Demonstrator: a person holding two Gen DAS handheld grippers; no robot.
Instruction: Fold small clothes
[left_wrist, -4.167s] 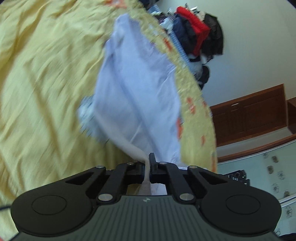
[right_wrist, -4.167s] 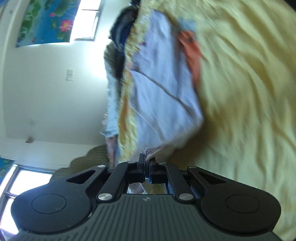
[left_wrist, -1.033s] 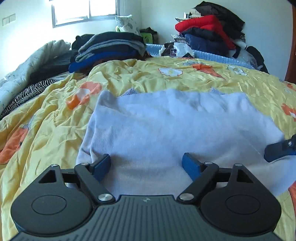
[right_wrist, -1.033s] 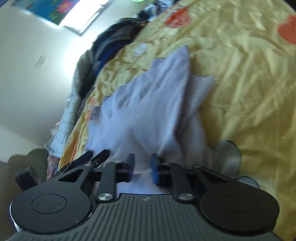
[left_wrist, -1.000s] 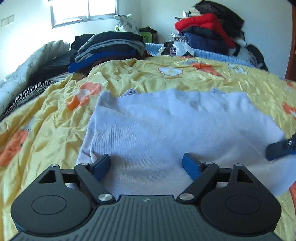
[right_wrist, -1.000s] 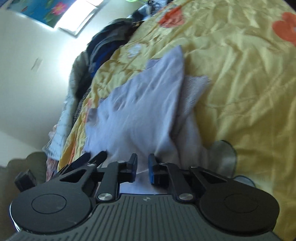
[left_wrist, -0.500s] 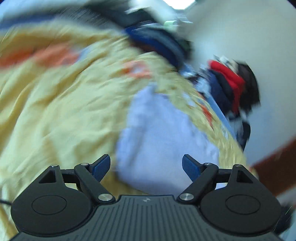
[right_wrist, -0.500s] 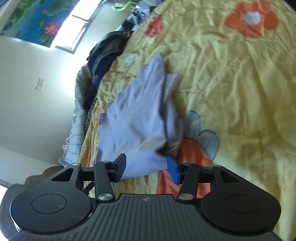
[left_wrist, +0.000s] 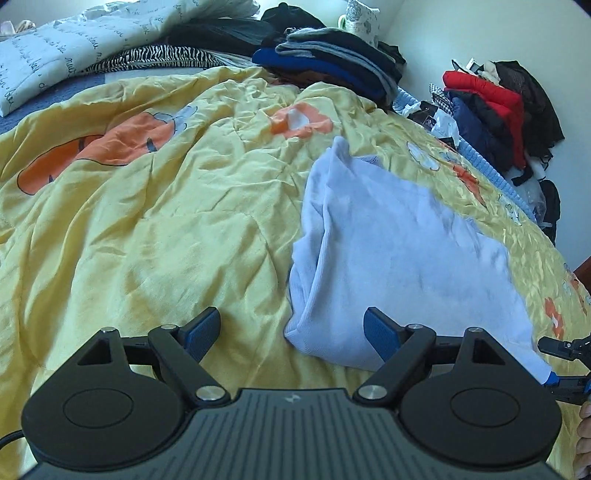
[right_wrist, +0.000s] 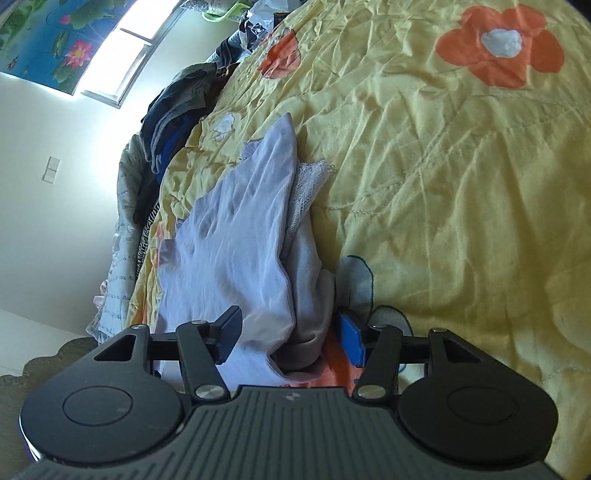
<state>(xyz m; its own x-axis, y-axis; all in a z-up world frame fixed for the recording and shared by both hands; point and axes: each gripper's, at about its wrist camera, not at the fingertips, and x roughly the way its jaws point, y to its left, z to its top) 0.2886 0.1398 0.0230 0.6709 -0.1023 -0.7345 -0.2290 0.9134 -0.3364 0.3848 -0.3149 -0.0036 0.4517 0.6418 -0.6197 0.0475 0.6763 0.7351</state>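
**Left wrist view: letting go after a fold**

Shows, nearest the lens, the left gripper (left_wrist: 291, 326) spread wide and holding nothing. Places one blue pad over bare quilt and the other just above the near corner of the pale lilac knitted garment (left_wrist: 406, 258), without pinching it.

Catches, at the right edge, the right gripper (left_wrist: 561, 354) beside the garment's other near corner. Seen from the right wrist, finds those jaws about half open, having just been opening. Leaves the doubled cloth corner lying loose between the pads, with no squeeze on it.

Finds the garment lying doubled over, fairly flat, on the crumpled yellow quilt with orange flowers (left_wrist: 147, 221), with its layered edge facing the open quilt.

Reads as the release at the end of one fold, with the piece not yet compact.

Calls next for a fresh hold on one edge or on both near corners, then a carry across the garment to halve it again. Needs both layers caught together, since the soft knit looks likely to slip or bunch.

Leaves, farther off, the stack of dark folded clothes (left_wrist: 332, 59) and the red and black heap by the wall (left_wrist: 487, 92) well apart.
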